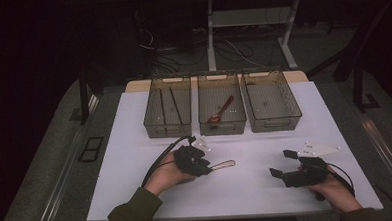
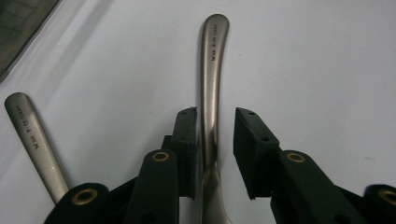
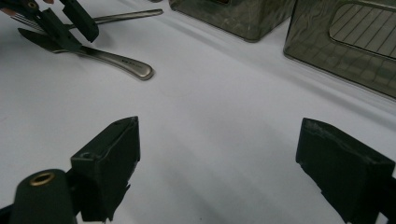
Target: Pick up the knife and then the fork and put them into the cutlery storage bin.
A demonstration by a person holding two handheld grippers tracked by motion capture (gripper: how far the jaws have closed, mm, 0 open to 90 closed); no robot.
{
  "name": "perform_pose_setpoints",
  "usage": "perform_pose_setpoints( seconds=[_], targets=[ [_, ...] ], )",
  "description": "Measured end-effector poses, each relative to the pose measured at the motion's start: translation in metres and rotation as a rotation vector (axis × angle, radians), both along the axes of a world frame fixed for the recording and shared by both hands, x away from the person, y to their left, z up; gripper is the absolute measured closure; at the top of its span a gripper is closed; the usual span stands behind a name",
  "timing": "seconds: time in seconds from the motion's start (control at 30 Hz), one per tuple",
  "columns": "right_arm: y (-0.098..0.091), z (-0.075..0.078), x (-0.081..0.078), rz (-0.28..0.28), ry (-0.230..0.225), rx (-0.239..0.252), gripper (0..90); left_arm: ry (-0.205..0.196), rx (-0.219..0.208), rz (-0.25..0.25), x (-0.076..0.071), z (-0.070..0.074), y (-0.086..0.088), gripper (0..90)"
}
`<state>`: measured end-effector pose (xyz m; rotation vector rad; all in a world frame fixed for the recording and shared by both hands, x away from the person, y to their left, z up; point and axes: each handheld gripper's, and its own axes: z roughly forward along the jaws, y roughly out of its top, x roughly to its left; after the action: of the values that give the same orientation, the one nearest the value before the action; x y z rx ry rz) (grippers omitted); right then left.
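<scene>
- Left gripper view looks along the left claw (image 2: 215, 116), which straddles the handle of a metal utensil (image 2: 210, 93) lying flat on the white table (image 2: 327, 56).
- Its jaws stand narrow. The near pad sits against the handle's side and a gap remains at the other pad, so I judge nothing is clamped yet.
- A second utensil (image 2: 35, 135) of the same make lies just beside it, apart from the claw.
- High view places both utensils near the table's front, left of centre, well short of the three bins.
- The left bin (image 1: 167, 129) holds dark sticks, the middle bin (image 1: 222, 125) holds a red spoon (image 1: 221, 109), and the right bin (image 1: 274, 122) looks empty.
- The right claw (image 3: 219, 135) is spread wide above bare table and holds nothing.
- Handling: the utensil looks like brushed steel, so it should be stiff, fairly light for the claw, not fragile, and smooth enough to slip.
- The handle is thin and lies low on the table, so the pads must come down almost to the surface to catch it.
- Best hold: the narrow waist where the pads now stand, squeezed across its width. A grip near the flared end would let the far end droop and swing.
- Risk: a loose pinch lets it swivel between the pads, or knocks its neighbour.
</scene>
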<state>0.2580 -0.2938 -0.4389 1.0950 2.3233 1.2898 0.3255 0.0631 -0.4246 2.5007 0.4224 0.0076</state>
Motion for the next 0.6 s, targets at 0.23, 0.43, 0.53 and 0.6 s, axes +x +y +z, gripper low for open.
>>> perform_pose_setpoints(
  seconds=[0.23, 0.43, 0.53, 0.6],
  targets=[
    [-0.001, 0.000, 0.000, 0.000, -0.001, 0.002, 12.9, 0.006, 0.005, 0.007, 0.001, -0.009, 0.001, 74.8],
    [-0.001, 0.001, 0.000, -0.005, 0.002, 0.005, 12.9, -0.021, 0.014, 0.003, -0.003, -0.010, 0.000, 78.0],
    [-0.001, 0.002, 0.001, -0.001, 0.006, 0.020, 13.4, -0.035, -0.009, 0.003, -0.003, -0.012, 0.001, 78.7],
    [-0.002, 0.002, 0.001, 0.002, 0.013, 0.028, 13.4, -0.029, -0.016, 0.000, -0.003, -0.012, 0.002, 78.9]
  ],
)
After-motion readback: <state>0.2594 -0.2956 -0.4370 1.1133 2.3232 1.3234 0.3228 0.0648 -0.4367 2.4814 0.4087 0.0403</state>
